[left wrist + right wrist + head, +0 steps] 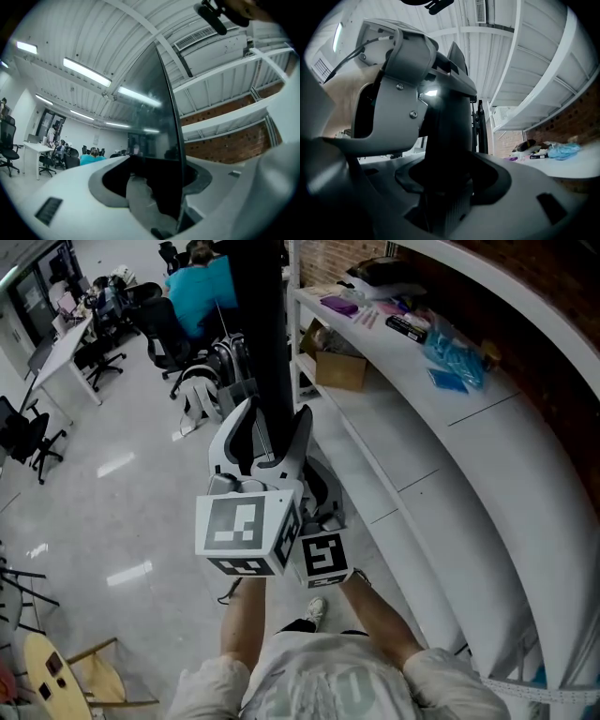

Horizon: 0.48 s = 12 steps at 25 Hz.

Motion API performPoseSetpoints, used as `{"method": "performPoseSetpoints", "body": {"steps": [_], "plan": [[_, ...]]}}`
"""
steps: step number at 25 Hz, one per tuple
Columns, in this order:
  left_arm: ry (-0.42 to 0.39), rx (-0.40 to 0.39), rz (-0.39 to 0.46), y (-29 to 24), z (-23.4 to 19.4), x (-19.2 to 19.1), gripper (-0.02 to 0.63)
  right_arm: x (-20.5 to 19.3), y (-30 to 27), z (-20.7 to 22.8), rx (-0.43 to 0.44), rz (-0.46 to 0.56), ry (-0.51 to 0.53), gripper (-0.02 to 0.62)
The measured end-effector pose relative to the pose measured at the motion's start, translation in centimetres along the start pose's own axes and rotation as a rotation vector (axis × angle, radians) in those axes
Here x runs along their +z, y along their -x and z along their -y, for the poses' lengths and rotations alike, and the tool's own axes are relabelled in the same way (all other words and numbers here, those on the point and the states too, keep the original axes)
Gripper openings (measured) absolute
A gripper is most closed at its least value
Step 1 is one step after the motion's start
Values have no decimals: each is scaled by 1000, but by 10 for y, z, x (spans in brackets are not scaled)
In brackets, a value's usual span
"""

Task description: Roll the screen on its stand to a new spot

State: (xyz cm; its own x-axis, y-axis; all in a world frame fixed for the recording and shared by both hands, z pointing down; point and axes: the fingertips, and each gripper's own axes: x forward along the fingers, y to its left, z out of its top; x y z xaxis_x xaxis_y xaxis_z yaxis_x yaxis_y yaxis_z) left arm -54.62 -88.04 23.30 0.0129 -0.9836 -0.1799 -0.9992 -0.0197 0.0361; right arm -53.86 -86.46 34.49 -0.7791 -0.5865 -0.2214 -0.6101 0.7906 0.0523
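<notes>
Left gripper (pixel 274 413) and right gripper (pixel 449 180) clamped wide on screen (pixel 258 315) edge.
Judged tall, top-heavy, fragile-faced; hold the stiff frame edge, as now, and push slowly, level.

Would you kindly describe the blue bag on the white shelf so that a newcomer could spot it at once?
Start at the long white shelf that curves along the brick wall. Toward its cluttered far end, beyond the bare stretch, lies the blue bag, beside a flat black box. It is the only crumpled, see-through blue thing there.
</notes>
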Motion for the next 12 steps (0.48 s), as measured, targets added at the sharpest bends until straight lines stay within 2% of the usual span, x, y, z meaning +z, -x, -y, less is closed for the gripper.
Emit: {"method": "performPoseSetpoints", "body": {"steps": [12], "plan": [[-2,-19,15,111,47,20,284,23,102,-62,-7,-2,14,229]]}}
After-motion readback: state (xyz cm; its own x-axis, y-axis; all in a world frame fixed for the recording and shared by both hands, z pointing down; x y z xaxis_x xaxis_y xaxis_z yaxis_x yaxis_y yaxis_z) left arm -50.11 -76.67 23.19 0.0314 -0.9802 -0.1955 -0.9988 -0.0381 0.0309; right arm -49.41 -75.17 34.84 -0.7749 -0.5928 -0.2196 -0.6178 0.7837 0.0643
